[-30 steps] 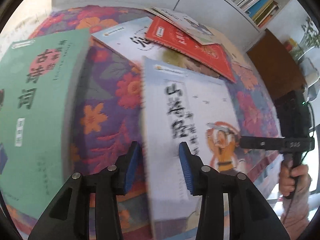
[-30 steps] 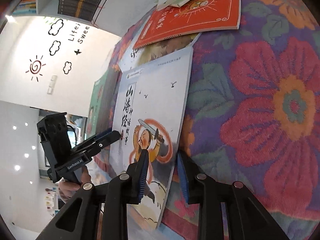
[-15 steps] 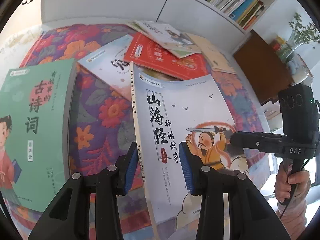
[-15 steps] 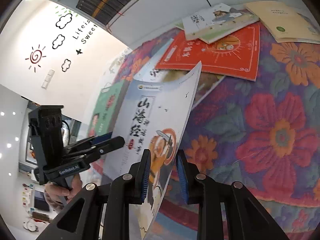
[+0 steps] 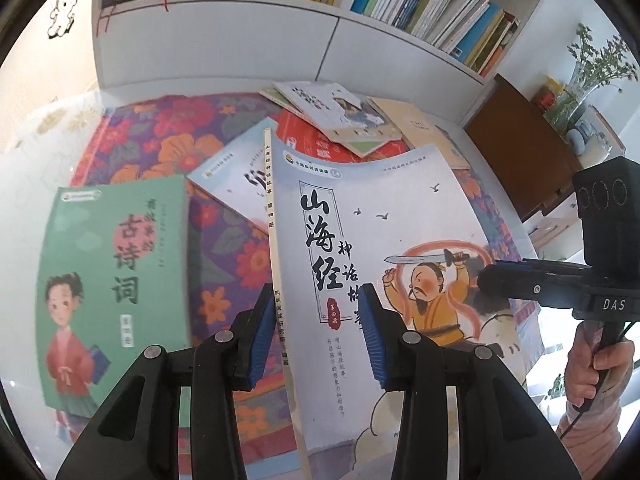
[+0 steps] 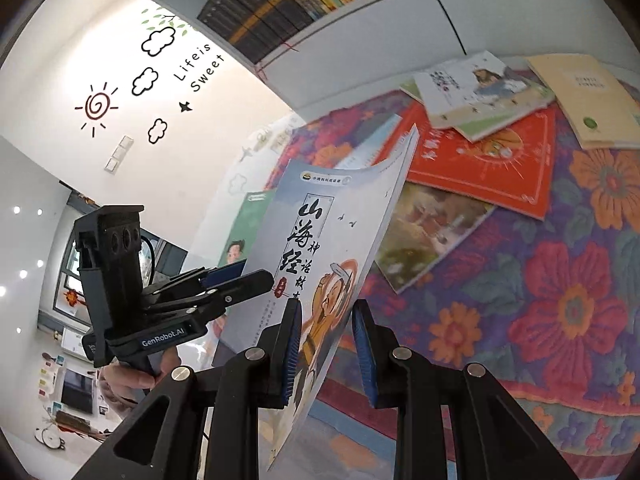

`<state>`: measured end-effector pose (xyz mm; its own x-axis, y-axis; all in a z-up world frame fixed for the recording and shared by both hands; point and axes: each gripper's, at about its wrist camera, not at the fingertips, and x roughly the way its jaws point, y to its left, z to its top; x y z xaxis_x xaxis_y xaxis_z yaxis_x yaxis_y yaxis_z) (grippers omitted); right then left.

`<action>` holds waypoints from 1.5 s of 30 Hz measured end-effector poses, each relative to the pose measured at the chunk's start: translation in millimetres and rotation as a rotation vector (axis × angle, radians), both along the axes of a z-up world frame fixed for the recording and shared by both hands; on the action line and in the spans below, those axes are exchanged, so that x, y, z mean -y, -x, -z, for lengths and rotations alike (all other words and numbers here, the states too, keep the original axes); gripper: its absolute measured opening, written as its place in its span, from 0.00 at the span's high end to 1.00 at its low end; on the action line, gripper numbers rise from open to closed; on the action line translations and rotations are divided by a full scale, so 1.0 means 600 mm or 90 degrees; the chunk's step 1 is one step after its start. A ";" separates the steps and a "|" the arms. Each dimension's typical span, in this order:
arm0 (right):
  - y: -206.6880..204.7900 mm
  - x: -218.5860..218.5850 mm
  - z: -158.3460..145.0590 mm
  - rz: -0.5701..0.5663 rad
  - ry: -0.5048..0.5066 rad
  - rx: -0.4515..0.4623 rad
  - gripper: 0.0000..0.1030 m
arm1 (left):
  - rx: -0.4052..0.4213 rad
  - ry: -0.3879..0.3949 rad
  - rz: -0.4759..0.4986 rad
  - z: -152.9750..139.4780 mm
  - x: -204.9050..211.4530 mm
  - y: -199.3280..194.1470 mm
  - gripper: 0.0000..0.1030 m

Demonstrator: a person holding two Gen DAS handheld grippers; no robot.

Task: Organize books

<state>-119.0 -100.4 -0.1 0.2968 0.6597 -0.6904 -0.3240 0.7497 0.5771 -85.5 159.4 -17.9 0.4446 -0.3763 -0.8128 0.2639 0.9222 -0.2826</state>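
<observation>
We see the pale blue storybook (image 5: 360, 240) lifted above the floral tablecloth (image 6: 560, 288). Left gripper (image 5: 316, 332) pinches its spine edge; right gripper (image 6: 326, 354) pinches the opposite edge. Green poetry book (image 5: 112, 280), red book (image 6: 488, 164) lie below.

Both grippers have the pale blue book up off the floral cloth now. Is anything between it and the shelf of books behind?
Nothing visible blocks it. The pale blue book, held by the left gripper and right gripper, is raised above the red book and the other loose ones. Open air lies up to the shelf, though its row looks tightly packed.
</observation>
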 end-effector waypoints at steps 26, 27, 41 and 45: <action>-0.060 -0.247 -0.034 -0.118 0.000 0.037 0.74 | 0.033 0.034 -0.136 -0.046 -0.237 -0.013 0.64; -0.062 -0.253 -0.033 -0.121 -0.001 0.037 0.74 | 0.032 0.037 -0.140 -0.045 -0.247 -0.015 0.64; -0.111 -0.334 0.066 -0.139 0.004 0.004 0.74 | -0.024 0.043 -0.190 0.060 -0.323 -0.052 0.64; -0.119 -0.341 0.098 -0.129 0.011 -0.006 0.74 | -0.016 0.025 -0.200 0.079 -0.328 -0.053 0.64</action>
<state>-47.8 104.1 -58.7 0.1526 0.6937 -0.7039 -0.4639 0.6792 0.5688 -53.5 356.4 -65.3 0.5243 -0.2552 -0.8124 -0.0399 0.9456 -0.3228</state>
